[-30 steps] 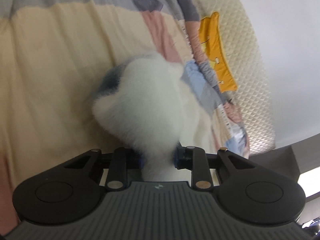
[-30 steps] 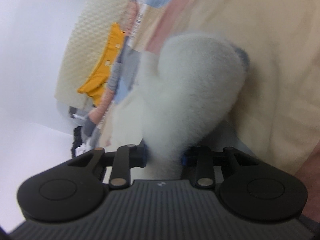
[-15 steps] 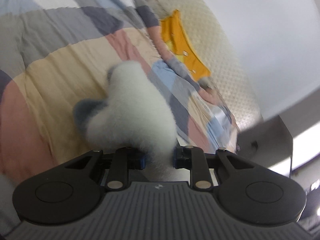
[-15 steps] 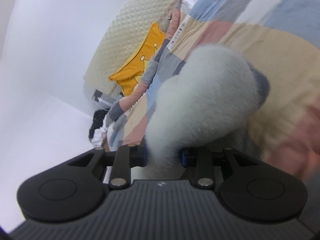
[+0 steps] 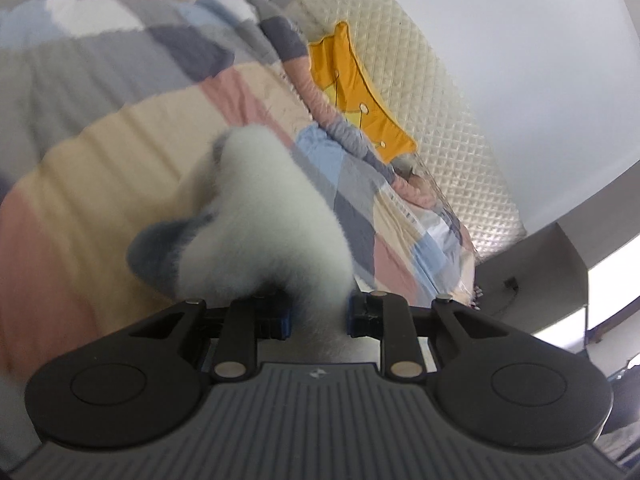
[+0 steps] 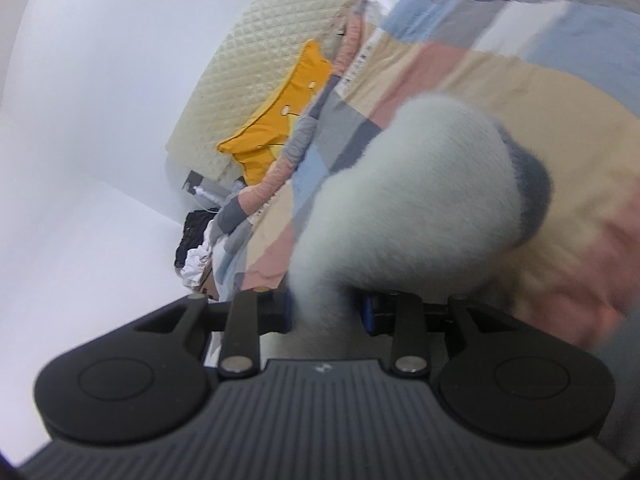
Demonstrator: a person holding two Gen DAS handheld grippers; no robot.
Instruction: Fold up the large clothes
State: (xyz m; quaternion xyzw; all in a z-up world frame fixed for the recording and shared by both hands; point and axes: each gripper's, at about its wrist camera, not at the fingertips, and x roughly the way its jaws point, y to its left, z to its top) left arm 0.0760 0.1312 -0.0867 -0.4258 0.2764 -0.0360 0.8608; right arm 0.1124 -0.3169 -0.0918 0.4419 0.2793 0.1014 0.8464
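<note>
— Where is the fluffy white fleece garment with the dark grey-blue edge [image 5: 264, 220]?

— Bunched up and lifted above the bed, pinched at two spots. The left tongs [image 5: 318, 316] are closed narrowly on one fold of it, and in the right wrist view the right tongs [image 6: 326, 312] clamp another fold of the same garment [image 6: 420, 188]. The blue pads press into the pile on both.

— What lies under it?

— A patchwork quilt in cream, pink, blue and grey blocks [image 5: 120, 136] covering the bed. Beyond it a yellow crown-shaped cushion [image 5: 352, 92] leans on a cream quilted headboard [image 5: 432, 92].

— Anything different from a second ago?

— Both grippers have risen and rolled; far more quilt and headboard show now, and the garment hangs clear of the quilt. The grips look unchanged.
</note>
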